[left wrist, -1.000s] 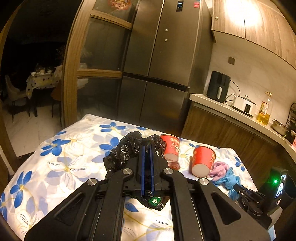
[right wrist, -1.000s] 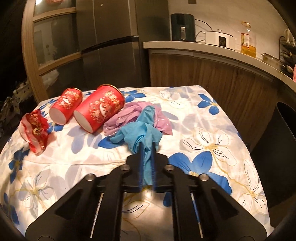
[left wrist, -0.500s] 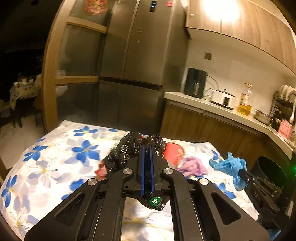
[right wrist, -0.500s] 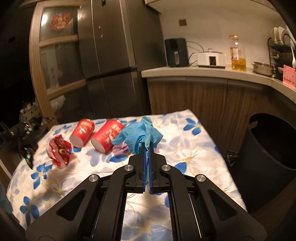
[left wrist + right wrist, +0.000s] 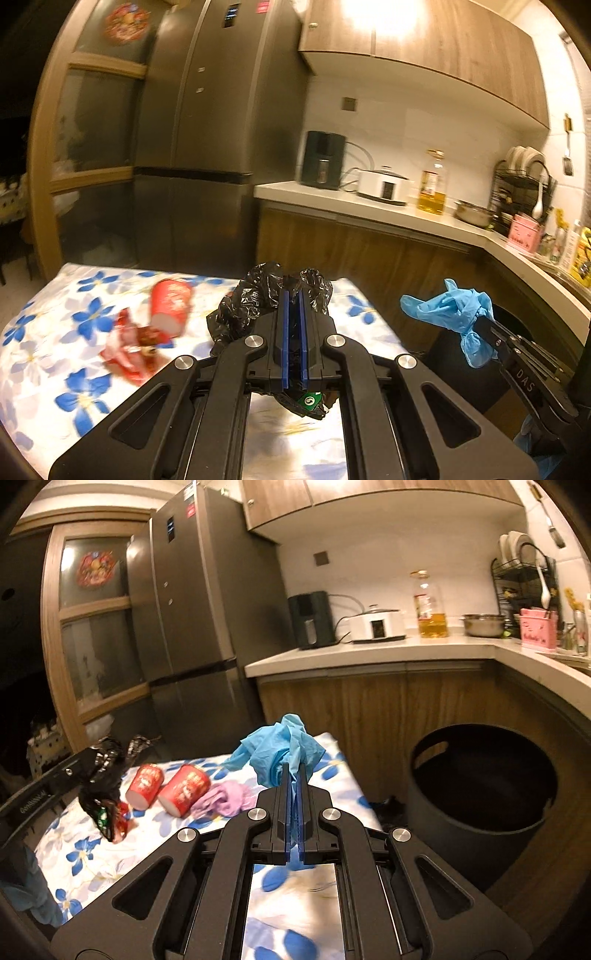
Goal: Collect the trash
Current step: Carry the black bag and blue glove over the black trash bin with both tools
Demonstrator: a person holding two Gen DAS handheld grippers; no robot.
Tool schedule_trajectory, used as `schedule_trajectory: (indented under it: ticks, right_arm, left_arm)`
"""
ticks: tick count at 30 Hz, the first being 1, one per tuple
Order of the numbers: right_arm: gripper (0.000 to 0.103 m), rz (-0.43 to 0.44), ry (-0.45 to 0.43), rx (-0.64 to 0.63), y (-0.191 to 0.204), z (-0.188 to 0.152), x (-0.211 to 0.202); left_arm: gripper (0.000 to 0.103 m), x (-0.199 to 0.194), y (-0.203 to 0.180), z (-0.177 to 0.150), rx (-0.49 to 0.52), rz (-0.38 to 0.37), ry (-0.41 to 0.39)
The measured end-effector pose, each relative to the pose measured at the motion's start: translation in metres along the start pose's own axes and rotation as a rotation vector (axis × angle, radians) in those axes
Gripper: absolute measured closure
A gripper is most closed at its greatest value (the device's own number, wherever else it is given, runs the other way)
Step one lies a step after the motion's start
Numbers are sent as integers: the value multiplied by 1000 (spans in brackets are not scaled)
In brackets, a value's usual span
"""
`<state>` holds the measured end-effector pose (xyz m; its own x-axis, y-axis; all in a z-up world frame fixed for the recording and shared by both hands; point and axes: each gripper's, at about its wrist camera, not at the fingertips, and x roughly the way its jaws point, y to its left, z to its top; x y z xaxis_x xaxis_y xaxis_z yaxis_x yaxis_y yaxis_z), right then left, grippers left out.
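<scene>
My left gripper is shut on a crumpled black plastic bag, held up above the flowered tablecloth. My right gripper is shut on a blue glove, lifted off the table near its right end. Each view shows the other gripper too: the blue glove hangs at the right, the black bag at the left. On the cloth lie two red paper cups, a purple glove and a crumpled red wrapper. A dark round bin stands open on the floor, right of the table.
A wooden cabinet with a pale counter runs behind the table and bin, bearing an air fryer, a cooker, an oil bottle and a dish rack. A tall grey fridge and a glazed wooden door stand at the back left.
Both grippers rose and swung right with their loads. The blue glove came up off the cloth, away from the purple glove, and the bin came into full view at the right.
</scene>
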<state>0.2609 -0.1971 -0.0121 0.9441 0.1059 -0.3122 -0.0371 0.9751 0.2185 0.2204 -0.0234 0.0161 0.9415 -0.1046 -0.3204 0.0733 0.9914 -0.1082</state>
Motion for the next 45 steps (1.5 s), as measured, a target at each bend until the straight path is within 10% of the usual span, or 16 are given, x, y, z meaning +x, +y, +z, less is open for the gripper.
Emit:
schedule_trajectory:
  ticks: [29,45]
  right_arm:
    - [101,-265,-162,91,-133,40,-58]
    - [101,-309,-166,120,-165,44,-53]
  left_arm:
    - [99,53,-200,12,164,-331,-9]
    - [99,79,-246,2,199,-402,37]
